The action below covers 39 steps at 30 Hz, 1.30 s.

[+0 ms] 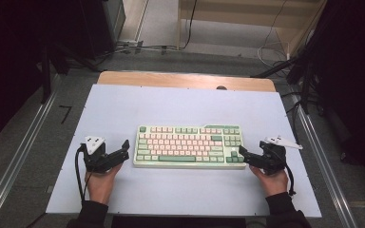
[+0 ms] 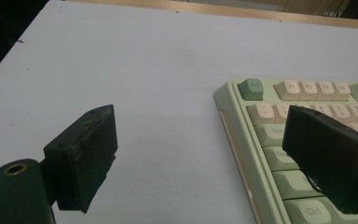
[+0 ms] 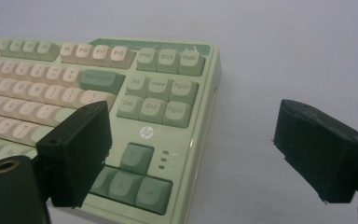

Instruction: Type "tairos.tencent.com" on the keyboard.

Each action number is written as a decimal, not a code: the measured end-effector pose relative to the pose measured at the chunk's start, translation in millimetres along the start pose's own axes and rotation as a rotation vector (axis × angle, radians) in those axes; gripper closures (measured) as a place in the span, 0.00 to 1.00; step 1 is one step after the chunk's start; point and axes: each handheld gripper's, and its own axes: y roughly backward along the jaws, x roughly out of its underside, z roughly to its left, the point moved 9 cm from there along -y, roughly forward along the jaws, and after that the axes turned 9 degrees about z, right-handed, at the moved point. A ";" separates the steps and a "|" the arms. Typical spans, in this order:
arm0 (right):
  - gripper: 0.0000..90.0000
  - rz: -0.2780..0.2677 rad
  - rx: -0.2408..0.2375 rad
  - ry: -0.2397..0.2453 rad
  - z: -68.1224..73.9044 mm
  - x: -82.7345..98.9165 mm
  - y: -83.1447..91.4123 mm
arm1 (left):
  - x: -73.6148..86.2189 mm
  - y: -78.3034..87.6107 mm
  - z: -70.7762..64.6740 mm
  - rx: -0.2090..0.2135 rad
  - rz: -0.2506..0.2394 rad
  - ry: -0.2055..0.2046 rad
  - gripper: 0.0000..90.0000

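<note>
Now keyboard point(image 1: 189, 146) sits btwn left gripper point(image 1: 125, 148) & right gripper point(image 1: 244, 155).
</note>
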 end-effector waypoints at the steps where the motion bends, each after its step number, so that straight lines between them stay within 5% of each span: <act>1: 0.10 -0.004 -0.007 -0.008 1.3 -1.7 1.7 | 0.0 0.0 0.0 0.000 0.000 0.000 0.12; 8: 0.06 -0.025 -0.055 -0.002 9.6 -8.6 8.7 | -0.9 1.0 -1.3 0.000 -0.006 0.000 0.12; 39: 0.06 0.027 -0.093 0.046 35.1 -14.4 -12.2 | -4.8 -3.9 -16.5 0.034 -0.005 -0.006 0.12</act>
